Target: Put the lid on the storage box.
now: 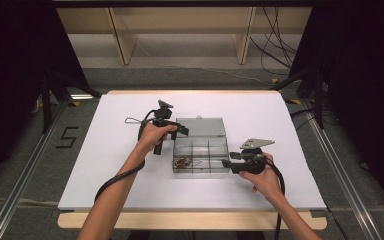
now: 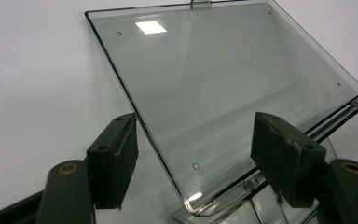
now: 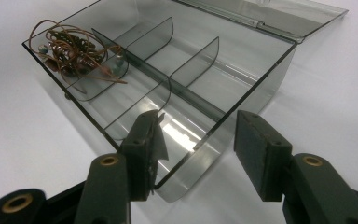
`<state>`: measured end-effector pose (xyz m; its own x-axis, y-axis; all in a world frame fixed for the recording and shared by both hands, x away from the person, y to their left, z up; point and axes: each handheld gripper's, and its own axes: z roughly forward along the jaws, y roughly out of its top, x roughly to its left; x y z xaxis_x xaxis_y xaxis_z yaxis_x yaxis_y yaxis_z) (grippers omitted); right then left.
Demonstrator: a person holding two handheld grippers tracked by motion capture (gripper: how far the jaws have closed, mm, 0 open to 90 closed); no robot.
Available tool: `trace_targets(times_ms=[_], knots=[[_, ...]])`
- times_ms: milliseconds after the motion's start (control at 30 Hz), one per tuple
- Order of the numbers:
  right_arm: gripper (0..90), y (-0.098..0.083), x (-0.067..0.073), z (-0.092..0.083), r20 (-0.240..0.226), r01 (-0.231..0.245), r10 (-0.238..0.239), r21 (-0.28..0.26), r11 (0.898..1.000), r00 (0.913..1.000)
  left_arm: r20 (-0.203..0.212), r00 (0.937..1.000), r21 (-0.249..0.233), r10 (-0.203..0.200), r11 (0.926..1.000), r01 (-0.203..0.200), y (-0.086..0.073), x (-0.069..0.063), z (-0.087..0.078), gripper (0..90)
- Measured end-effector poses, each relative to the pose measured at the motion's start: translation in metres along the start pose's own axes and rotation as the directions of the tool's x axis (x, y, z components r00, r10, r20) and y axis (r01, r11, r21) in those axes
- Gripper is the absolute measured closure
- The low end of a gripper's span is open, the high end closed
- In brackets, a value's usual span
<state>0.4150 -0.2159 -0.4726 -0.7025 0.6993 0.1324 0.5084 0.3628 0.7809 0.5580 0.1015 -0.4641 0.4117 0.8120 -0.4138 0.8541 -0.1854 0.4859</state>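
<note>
1. On the white table, at the left, the person's left hand holds the left gripper just beside the back left corner of a clear plastic box.
2. In the left gripper view the left gripper has its jaws spread wide. The near corner of the box's lid sits between the pads, and neither pad touches it.
3. The lid is swung fully open and rests behind the box, hinged along the box's back edge and sloping slightly.
4. At the middle of the table the box stands with its dividers showing. A tangle of brown wire lies in the front left compartment as the high view shows it; the other compartments hold nothing that I can make out.
5. In the right gripper view the same brown wire lies in the far left corner compartment of the box.
6. At the right, the person's right hand holds the right gripper at the box's front right corner.
7. The right gripper has its jaws partly spread and straddles that corner: one pad is inside against the wall, and the other stands apart outside it.
</note>
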Motion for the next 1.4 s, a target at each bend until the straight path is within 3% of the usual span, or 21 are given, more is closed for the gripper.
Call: trace_targets(times_ms=[333, 533, 600, 700, 767, 967, 1000, 1067, 1267, 1333, 1400], knots=[[55.0, -0.0005, -0.0005, 0.0014, -0.013, -0.005, 0.005, 0.009, 1.0, 0.9999, 0.001, 1.0, 0.001, -0.001, 1.0, 0.001, 0.0003, 0.0004, 0.0002, 31.6], [56.9, -0.0012, -0.001, 0.0015, -0.007, -0.005, 0.005, 0.017, 1.0, 1.0, 0.016, 0.9992, -0.022, -0.036, 0.9991, 0.036, -0.0006, -0.001, 0.0023, 31.9], [57.0, -0.0012, -0.0008, 0.0015, -0.007, -0.006, 0.006, 0.017, 1.0, 1.0, 0.009, 0.9999, -0.001, -0.009, 1.0, 0.009, -0.0004, 0.0002, 0.0007, 31.9], [57.1, -0.0014, -0.0002, 0.0019, 0.007, -0.002, 0.002, 0.012, 1.0, 1.0, 0.01, 0.9999, -0.002, -0.012, 0.9999, 0.012, -0.0004, 0.0002, 0.0007, 32.0], [57.1, -0.0014, -0.0001, 0.0019, 0.007, -0.002, 0.002, 0.013, 1.0, 1.0, 0.013, 0.9991, -0.027, -0.041, 0.9988, 0.041, -0.0007, -0.0019, 0.0023, 32.1], [57.2, -0.0013, 0.0004, 0.0018, 0.01, 0.002, -0.002, 0.015, 1.0, 0.9999, 0.015, 0.999, -0.025, -0.041, 0.9988, 0.042, -0.0008, -0.0016, 0.0021, 32.3], [57.2, -0.0015, 0.0026, 0.0015, 0.008, -0.021, 0.021, 0.021, 1.0, 0.9997, 0.018, 0.999, -0.026, -0.04, 0.9988, 0.041, -0.0009, -0.0014, 0.002, 32.4], [57.2, -0.0012, 0.0007, 0.0018, 0.012, 0.005, -0.005, 0.016, 1.0, 0.9999, 0.02, 0.9986, -0.026, -0.048, 0.9985, 0.049, -0.0014, -0.0018, 0.0017, 32.8], [57.3, -0.0008, 0.0014, 0.0018, 0.013, 0.007, -0.008, 0.023, 1.0, 0.9999, 0.011, 0.9996, -0.03, -0.028, 0.9991, 0.028, -0.0012, -0.0023, -0.0007, 35.3], [57.4, -0.0009, 0.0027, 0.0016, 0.014, -0.004, 0.003, 0.027, 1.0, 0.9999, 0.007, 1.0, -0.032, -0.002, 0.9995, 0.002, -0.0005, -0.0012, -0.002, 37.0], [57.4, -0.0008, 0.0016, 0.002, 0.011, 0.009, -0.009, 0.023, 1.0, 0.9999, -0.003, 0.9998, -0.042, -0.017, 0.999, 0.017, -0.0005, -0.0032, -0.003, 38.6]])
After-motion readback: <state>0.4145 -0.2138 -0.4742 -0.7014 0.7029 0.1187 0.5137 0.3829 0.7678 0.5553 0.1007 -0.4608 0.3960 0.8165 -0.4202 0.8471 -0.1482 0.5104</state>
